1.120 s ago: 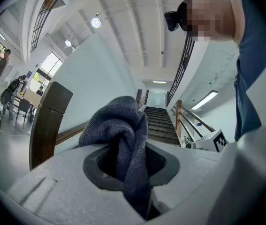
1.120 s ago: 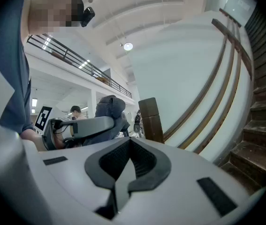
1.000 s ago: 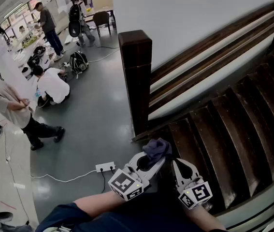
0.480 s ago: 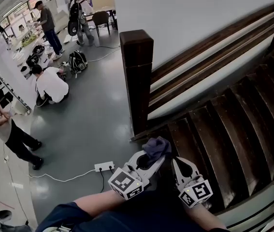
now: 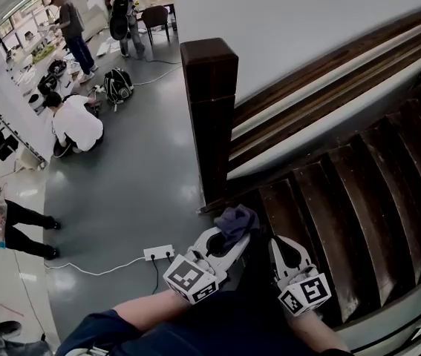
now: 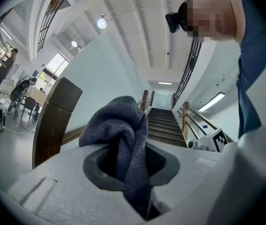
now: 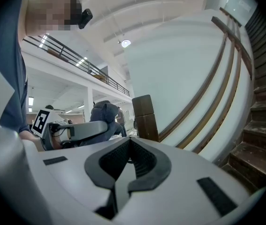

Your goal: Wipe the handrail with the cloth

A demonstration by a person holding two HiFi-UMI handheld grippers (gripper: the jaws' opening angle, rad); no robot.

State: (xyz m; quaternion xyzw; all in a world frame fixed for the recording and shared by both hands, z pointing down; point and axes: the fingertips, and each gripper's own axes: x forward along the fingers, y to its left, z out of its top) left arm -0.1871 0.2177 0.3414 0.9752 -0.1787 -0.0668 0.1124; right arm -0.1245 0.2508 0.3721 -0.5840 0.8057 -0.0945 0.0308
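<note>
Newel post (image 5: 211, 117) rises ahead of left tongs (image 5: 232, 236) gripping cloth (image 5: 237, 219).

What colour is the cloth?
The cloth is dark bluish grey, clearest in the left gripper view.

Post blocks the way ahead
The post (image 5: 211, 117) stands at the stair foot; open floor (image 5: 136, 184) to its left, steps (image 5: 359, 191) and wall handrail (image 5: 329, 69) to its right.

Left gripper (image 5: 226, 240) clamps the cloth (image 5: 237, 218); right gripper (image 5: 280, 248) sits beside it, jaws together, empty, both pointing forward.
</note>
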